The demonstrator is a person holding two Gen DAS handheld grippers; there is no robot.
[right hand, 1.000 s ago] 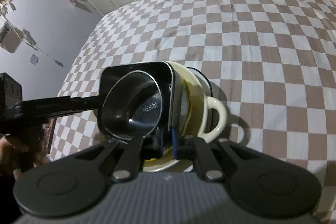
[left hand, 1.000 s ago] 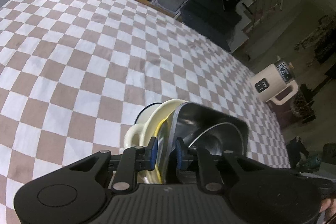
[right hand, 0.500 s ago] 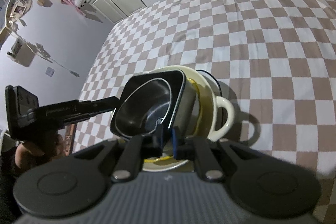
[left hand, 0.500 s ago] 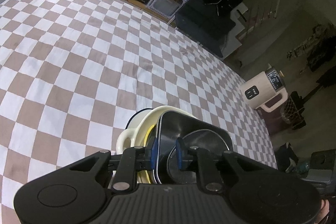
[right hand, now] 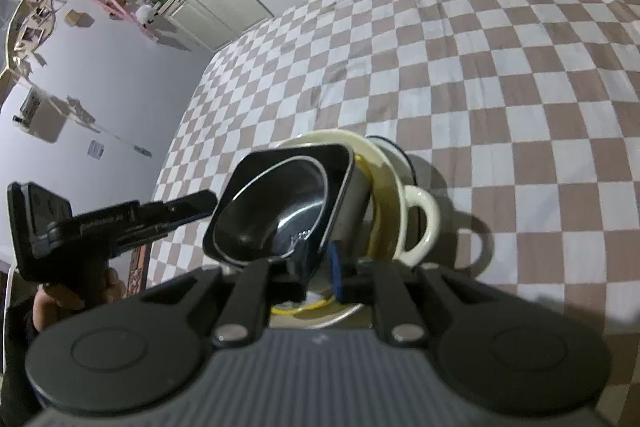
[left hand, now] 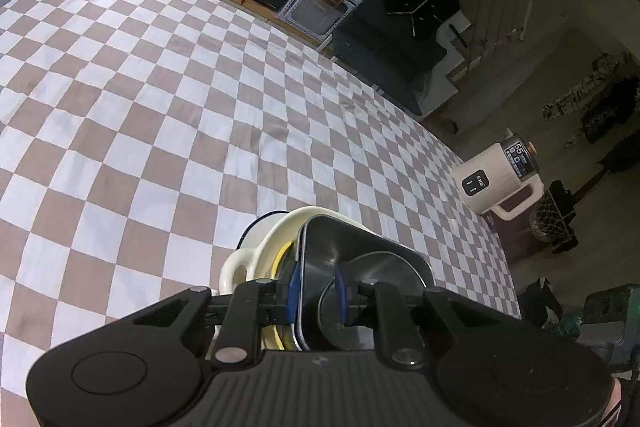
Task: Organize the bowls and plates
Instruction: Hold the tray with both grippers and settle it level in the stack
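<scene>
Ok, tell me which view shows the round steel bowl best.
Right wrist view: the round steel bowl shows its whole rim and inside, nested in the black square dish. Left wrist view shows only part of it.

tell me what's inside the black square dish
A round steel bowl sits nested inside the black square dish, filling most of it. The bowl covers the dish's floor, so anything lying beneath it cannot be seen.
</scene>
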